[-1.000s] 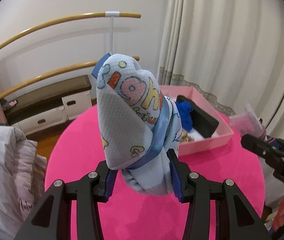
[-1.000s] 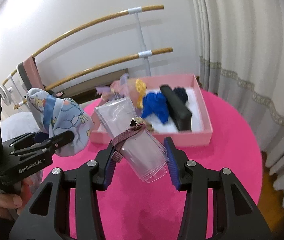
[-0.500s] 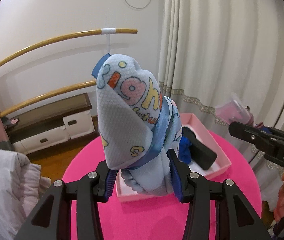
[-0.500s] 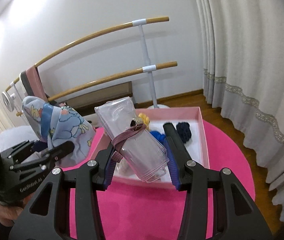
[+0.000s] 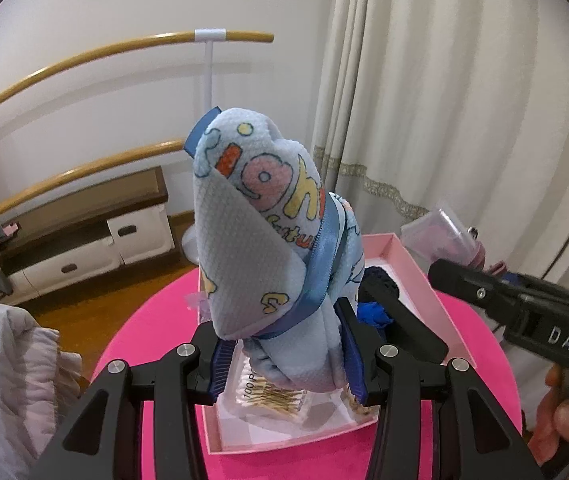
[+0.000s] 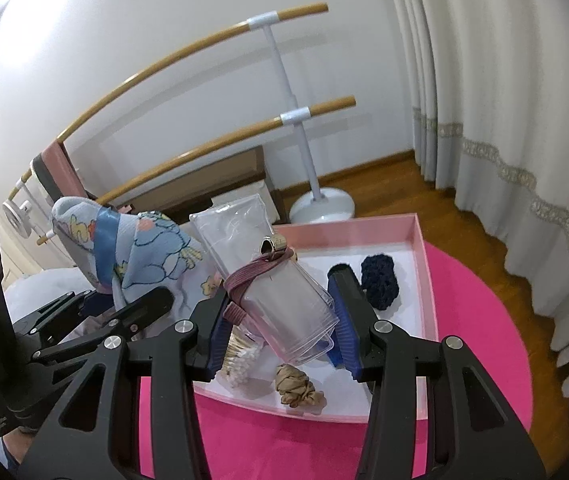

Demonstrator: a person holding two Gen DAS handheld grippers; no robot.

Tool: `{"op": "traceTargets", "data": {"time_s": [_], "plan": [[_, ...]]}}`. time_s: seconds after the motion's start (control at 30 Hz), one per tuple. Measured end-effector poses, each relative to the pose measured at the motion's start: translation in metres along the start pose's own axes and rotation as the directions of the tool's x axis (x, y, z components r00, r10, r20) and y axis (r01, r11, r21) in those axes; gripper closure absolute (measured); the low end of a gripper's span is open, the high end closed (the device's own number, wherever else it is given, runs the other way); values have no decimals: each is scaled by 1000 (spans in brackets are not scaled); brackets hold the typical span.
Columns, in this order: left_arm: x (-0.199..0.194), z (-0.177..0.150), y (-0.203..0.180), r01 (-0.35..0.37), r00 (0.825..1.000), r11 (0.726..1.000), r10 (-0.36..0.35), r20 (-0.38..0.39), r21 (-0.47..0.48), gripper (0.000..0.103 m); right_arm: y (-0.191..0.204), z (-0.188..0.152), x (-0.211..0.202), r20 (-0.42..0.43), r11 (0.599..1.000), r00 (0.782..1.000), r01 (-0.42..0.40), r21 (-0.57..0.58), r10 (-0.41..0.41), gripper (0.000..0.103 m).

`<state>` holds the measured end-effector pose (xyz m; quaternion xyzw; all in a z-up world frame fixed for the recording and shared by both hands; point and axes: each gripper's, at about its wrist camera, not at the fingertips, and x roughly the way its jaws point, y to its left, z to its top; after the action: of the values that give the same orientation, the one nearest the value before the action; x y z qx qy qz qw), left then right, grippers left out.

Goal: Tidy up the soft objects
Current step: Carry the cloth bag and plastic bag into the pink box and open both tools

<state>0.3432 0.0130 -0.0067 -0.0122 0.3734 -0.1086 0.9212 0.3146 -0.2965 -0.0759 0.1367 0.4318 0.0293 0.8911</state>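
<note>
Above the pink box (image 6: 424,276) on the desk (image 6: 484,340), the left hand-held gripper (image 5: 284,356) clamps the rolled blue cloth (image 5: 260,240), upright, while the right hand-held gripper (image 6: 276,332) clamps the banded clear pouch (image 6: 268,280), tilted; open box floor lies directly beneath both.

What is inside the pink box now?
In the pink box: a navy scrunchie, a beige scrunchie, cotton swabs and a black thing. The held towel and pouch hide the rest.
</note>
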Motion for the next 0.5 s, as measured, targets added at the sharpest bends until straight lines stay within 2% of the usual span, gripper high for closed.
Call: {"op": "traceTargets", "data": {"time_s": [0.23,0.33,0.4,0.5], "plan": [[37,9,-4,11,999,1000,-12,-52,-4,58,-20,-9,29,-69,999,998,9,36,-7,60],[54,8,-6,21,996,1000,-21,-84,-5,52,-25,-14,37,-89,998,996,12,55,-7,58],[63,9,-8,22,994,1000,-22,-104,1,30,-30,-17,38,-95,997,995,14,71,-7,52],[66,10,-10,13,996,1000,-12,-88,8,10,-35,-20,37,-103,996,995,19,86,-10,42]]}}
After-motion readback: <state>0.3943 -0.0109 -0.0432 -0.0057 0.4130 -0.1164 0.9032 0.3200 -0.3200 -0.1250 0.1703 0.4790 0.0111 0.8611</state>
